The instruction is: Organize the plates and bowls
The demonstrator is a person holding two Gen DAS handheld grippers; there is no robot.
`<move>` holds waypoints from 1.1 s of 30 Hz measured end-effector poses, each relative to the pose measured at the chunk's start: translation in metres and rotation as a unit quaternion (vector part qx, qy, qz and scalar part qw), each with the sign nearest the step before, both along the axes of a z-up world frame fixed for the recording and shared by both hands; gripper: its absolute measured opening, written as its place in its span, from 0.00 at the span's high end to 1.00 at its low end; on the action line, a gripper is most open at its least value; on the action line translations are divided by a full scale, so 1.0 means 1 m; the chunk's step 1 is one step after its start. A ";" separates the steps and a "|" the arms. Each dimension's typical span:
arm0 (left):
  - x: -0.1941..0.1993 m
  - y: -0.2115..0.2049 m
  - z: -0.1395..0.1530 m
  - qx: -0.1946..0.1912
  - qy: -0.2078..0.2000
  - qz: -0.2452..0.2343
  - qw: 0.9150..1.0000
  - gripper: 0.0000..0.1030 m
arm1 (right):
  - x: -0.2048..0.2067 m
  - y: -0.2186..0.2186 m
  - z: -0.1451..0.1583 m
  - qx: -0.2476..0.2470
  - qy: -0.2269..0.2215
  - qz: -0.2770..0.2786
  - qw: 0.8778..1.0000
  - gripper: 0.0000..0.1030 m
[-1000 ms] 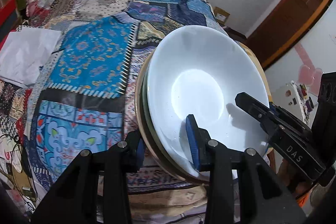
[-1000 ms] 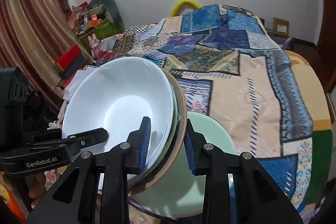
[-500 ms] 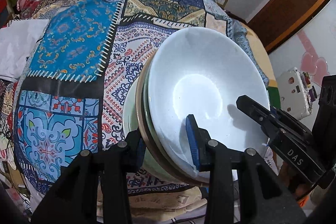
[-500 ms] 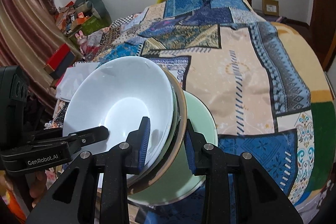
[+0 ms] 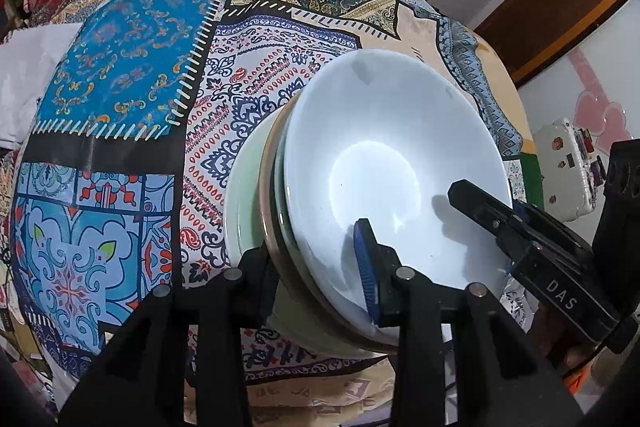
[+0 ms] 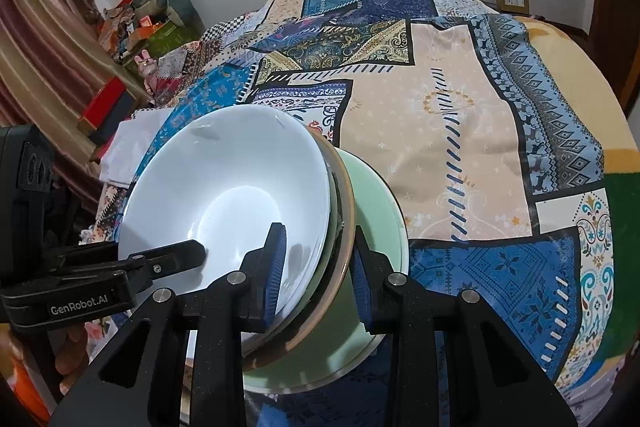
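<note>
A stack of dishes is held between both grippers above the patchwork cloth: a white bowl [image 5: 392,163] on top, a pale green dish and a tan-rimmed plate [image 5: 266,195] beneath it. My left gripper [image 5: 316,263] is shut on the stack's near rim. My right gripper [image 6: 318,263] is shut on the opposite rim of the same stack, where the white bowl [image 6: 228,195] and tan-rimmed plate [image 6: 347,211] show. Under the stack lies a large light green plate [image 6: 376,199], also seen in the left wrist view [image 5: 244,187]; whether it touches the stack I cannot tell.
The table carries a blue and beige patchwork cloth [image 6: 460,99]. White folded cloth [image 5: 24,67] lies at its left edge. Boxes and clutter [image 6: 132,31] stand by the curtain. A white case [image 5: 568,171] sits off the table's right side.
Both grippers have carried the dish stack forward and down over the table, and more of the light green plate shows under it. Both grips are unchanged.
</note>
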State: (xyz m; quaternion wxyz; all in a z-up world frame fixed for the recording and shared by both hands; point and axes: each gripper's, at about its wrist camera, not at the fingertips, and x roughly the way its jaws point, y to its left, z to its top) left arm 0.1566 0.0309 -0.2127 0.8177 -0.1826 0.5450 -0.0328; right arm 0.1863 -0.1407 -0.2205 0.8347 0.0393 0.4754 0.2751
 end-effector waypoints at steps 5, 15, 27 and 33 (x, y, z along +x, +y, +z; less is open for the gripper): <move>-0.002 0.001 0.000 -0.005 0.001 -0.001 1.000 0.66 | -0.003 -0.001 0.007 -0.006 -0.019 -0.005 1.000 0.71; -0.031 0.006 0.074 0.052 -0.105 0.018 0.993 0.65 | -0.026 -0.016 0.068 0.017 -0.099 -0.014 0.995 0.71; -0.101 -0.013 0.187 0.108 -0.292 0.021 0.950 0.48 | -0.090 -0.030 0.162 0.069 -0.257 -0.012 0.964 0.54; -0.133 -0.020 0.213 0.128 -0.353 0.031 0.926 0.28 | -0.113 -0.034 0.181 0.082 -0.299 -0.013 0.950 0.38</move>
